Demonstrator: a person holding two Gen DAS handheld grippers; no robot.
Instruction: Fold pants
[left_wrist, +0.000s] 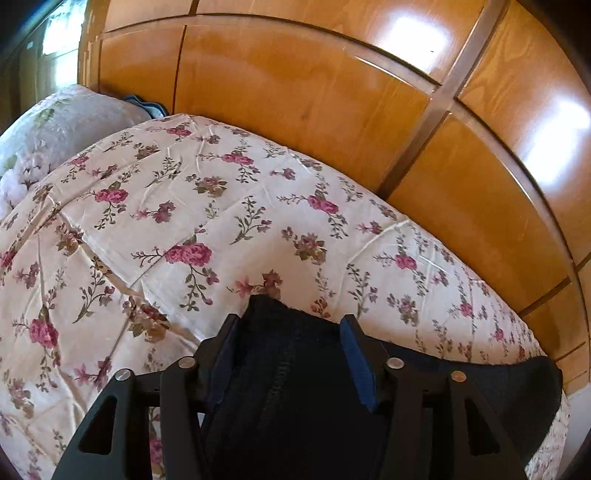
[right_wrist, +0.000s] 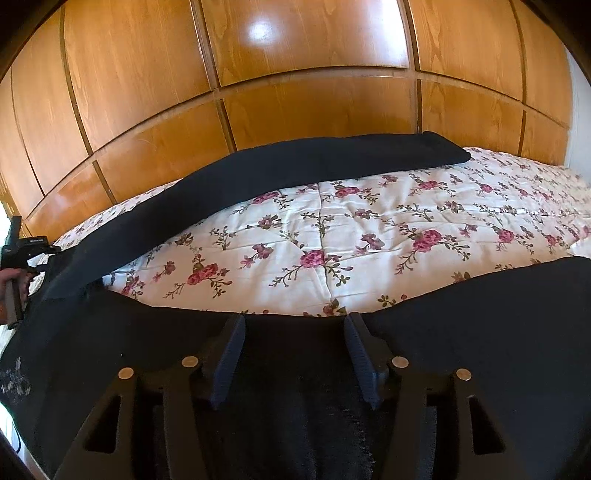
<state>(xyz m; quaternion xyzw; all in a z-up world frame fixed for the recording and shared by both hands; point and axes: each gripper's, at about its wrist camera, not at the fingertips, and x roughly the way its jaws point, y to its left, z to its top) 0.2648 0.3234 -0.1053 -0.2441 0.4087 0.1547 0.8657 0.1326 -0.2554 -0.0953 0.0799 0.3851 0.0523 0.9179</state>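
Observation:
The dark pants (right_wrist: 295, 162) lie spread on the floral quilt (right_wrist: 369, 229). One leg runs along the far edge of the bed, and the other part (right_wrist: 480, 332) crosses the near side. My right gripper (right_wrist: 294, 332) stands open low over this near part, with cloth under and between its fingers and not pinched. In the left wrist view a raised fold of the pants (left_wrist: 280, 332) sits between the fingers of my left gripper (left_wrist: 290, 328). Its jaws are apart, and the inner face of the right pad (left_wrist: 356, 362) is bare. A hand holds the left gripper's body (right_wrist: 22, 247) at the far left.
A tall wooden wardrobe (right_wrist: 295, 74) stands right behind the bed along its far side. A floral pillow (left_wrist: 55, 125) lies at the left end of the bed. Bare quilt (left_wrist: 184, 206) stretches ahead of the left gripper and between the two parts of the pants.

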